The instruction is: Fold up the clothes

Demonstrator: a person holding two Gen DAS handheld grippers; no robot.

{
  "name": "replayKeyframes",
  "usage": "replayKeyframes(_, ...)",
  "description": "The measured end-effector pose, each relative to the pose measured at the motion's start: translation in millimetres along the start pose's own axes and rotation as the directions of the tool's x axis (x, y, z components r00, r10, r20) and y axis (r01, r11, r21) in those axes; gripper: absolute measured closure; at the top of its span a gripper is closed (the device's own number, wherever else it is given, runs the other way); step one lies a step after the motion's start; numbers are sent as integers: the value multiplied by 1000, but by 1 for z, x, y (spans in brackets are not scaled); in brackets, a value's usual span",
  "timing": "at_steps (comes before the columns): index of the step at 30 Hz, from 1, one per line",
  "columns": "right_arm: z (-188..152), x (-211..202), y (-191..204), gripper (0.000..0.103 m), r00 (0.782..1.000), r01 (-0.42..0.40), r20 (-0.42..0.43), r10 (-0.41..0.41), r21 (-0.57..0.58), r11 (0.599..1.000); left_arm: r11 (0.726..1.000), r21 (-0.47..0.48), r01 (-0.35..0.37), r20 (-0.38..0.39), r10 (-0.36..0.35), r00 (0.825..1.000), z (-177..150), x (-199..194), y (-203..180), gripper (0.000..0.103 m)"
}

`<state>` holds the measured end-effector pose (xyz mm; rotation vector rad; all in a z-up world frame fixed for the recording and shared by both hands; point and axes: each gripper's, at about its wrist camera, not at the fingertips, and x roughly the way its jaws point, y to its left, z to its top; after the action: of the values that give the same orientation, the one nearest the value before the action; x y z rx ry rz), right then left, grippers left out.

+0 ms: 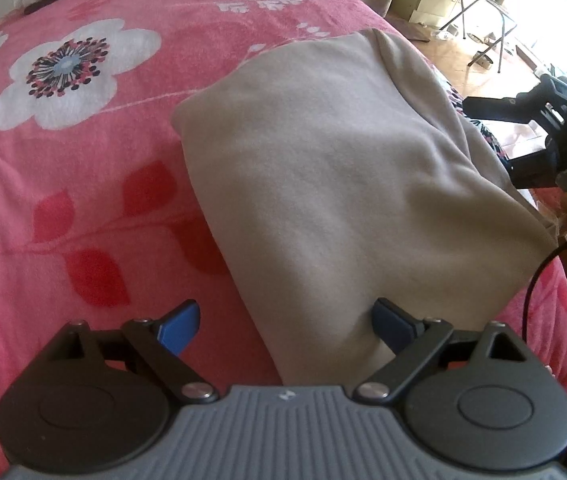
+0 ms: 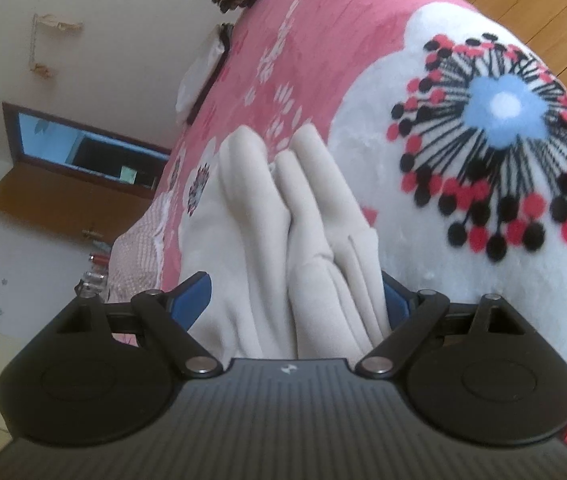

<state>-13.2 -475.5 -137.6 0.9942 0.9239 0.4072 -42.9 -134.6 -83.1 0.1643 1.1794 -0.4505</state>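
Beige knit garment [image 1: 323, 168] lies folded into a compact block on the pink floral blanket [image 1: 83, 184], its near corner between the left gripper [image 1: 285, 326] fingers, which stand wide apart and grip nothing. The right gripper [image 2: 297, 300], also spread, straddles the stacked fold edges without pinching them. Folding looks nearly finished; perhaps smoothing or one last fold remains.

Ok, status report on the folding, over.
Left hand-held gripper open at folded beige garment. Right hand-held gripper open, straddling its bunched edge. Pink floral blanket underneath, nothing blocking.
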Motion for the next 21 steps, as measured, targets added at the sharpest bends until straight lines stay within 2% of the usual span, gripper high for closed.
replayKeyframes(6, 5, 2, 1, 15, 1000, 1, -11, -1, 13, 1000, 1000, 16, -10, 7, 9, 1000, 0, -1, -3, 9)
replayKeyframes(10, 10, 3, 2, 15, 1000, 1, -22, 0, 18, 1000, 1000, 12, 9, 9, -9, 1000, 0, 0, 0, 8)
replayKeyframes(12, 15, 6, 5, 15, 999, 0, -38, 0, 11, 1000, 999, -6, 52, 21, -51, 998, 1, 1, 5, 8)
replayKeyframes(15, 22, 13, 7, 14, 998, 6, -66, -5, 11, 1000, 986, -69, 151, 75, -146, 986, 1, 2, 21, 8)
replayKeyframes(21, 16, 13, 5, 14, 987, -49, -156, 48, 4, 999, 920, -208, 333, 52, -330, 943, 6, 30, 56, 12)
